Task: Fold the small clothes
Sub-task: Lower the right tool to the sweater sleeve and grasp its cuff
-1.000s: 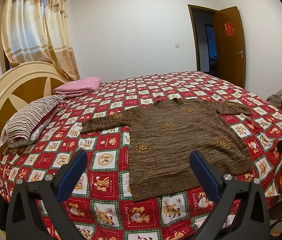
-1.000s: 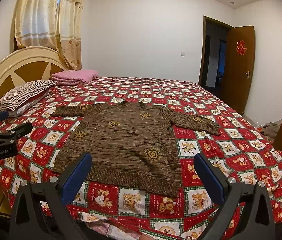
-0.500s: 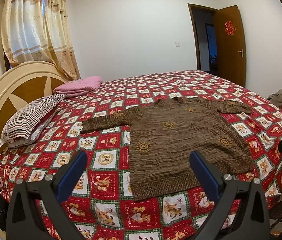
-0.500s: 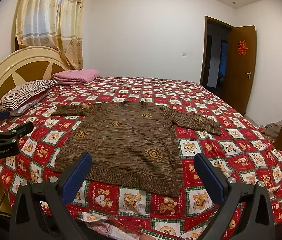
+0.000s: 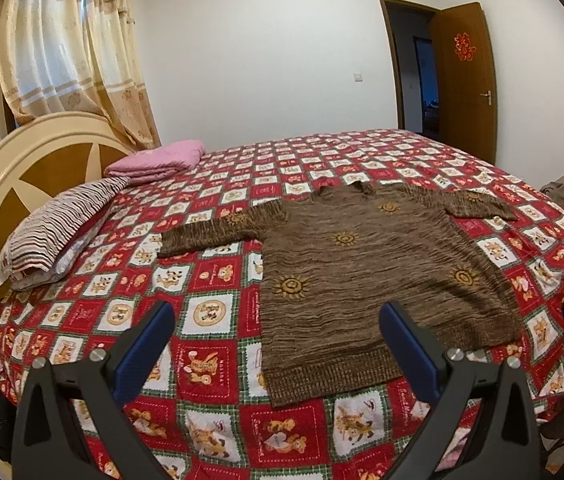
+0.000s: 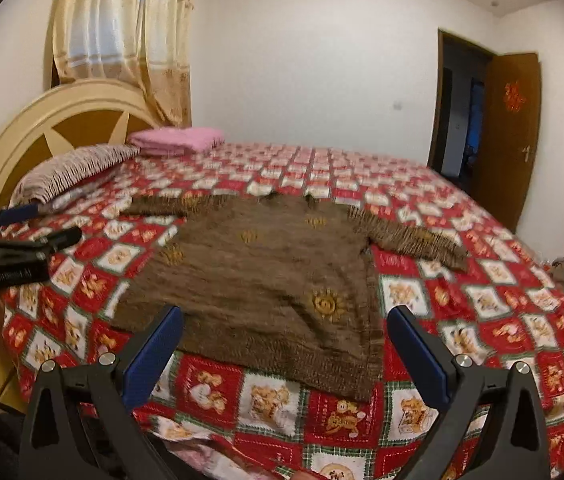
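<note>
Left wrist view: showing brown sweater (image 5: 361,276) lying flat on bed (image 5: 210,320). Left gripper (image 5: 276,340) and right gripper (image 6: 285,344) hovering near sweater's hem, gaping wide, gripping nothing.

Both wrist views look from bed's near edge across red patchwork quilt (image 5: 218,196) toward white far wall. Left view sharp, right view blurred. Shared: brown knitted sweater (image 5: 365,276) (image 6: 266,276), round cream headboard (image 5: 30,160), brown wooden door (image 6: 511,132).
</note>
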`<state>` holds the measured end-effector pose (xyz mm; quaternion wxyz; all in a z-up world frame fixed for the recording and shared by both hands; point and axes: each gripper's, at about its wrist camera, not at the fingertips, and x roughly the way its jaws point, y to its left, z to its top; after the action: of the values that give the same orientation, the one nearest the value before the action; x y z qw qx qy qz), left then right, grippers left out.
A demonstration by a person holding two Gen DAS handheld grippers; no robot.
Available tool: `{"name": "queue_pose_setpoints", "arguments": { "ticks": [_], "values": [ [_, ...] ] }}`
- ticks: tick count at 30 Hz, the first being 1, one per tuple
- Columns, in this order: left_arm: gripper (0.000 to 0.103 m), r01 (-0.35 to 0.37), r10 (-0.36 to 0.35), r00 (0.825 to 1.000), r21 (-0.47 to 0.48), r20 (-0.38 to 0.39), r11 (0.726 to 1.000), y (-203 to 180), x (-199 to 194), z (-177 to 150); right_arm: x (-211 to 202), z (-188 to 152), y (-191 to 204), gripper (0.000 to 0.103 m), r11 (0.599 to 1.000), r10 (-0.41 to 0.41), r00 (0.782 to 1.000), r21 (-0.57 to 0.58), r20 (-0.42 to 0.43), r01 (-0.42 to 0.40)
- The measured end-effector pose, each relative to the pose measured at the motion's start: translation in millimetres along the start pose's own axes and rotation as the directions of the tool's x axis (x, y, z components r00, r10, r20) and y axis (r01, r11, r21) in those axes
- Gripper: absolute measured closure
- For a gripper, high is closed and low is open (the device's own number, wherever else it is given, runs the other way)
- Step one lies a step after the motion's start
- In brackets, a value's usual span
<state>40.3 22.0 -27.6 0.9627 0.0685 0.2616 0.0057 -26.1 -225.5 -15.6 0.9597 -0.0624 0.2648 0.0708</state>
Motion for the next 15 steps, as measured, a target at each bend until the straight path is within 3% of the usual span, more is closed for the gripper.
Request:
{"name": "queue_pose_setpoints", "arguments": {
  "ticks": [6,12,15],
  "values": [
    [0.0,-0.023,0.023,0.999,0.01,-0.045,1.0,-3,43,12,56,-6,-34,0.001,0.999,-0.005,0.991,0.049,-0.134,0.011],
    [0.0,-0.035,0.037,0.997,0.031,-0.067,0.999,-14,91,27,97,-6,-78,0.002,0.992,-0.029,0.98,0.112,-0.199,0.052],
    [0.0,-0.044,0.048,0.996,0.046,-0.07,0.998,-18,116,33,119,-4,-107,0.012,0.982,-0.034,0.972,0.175,-0.234,0.076]
  ]
}}
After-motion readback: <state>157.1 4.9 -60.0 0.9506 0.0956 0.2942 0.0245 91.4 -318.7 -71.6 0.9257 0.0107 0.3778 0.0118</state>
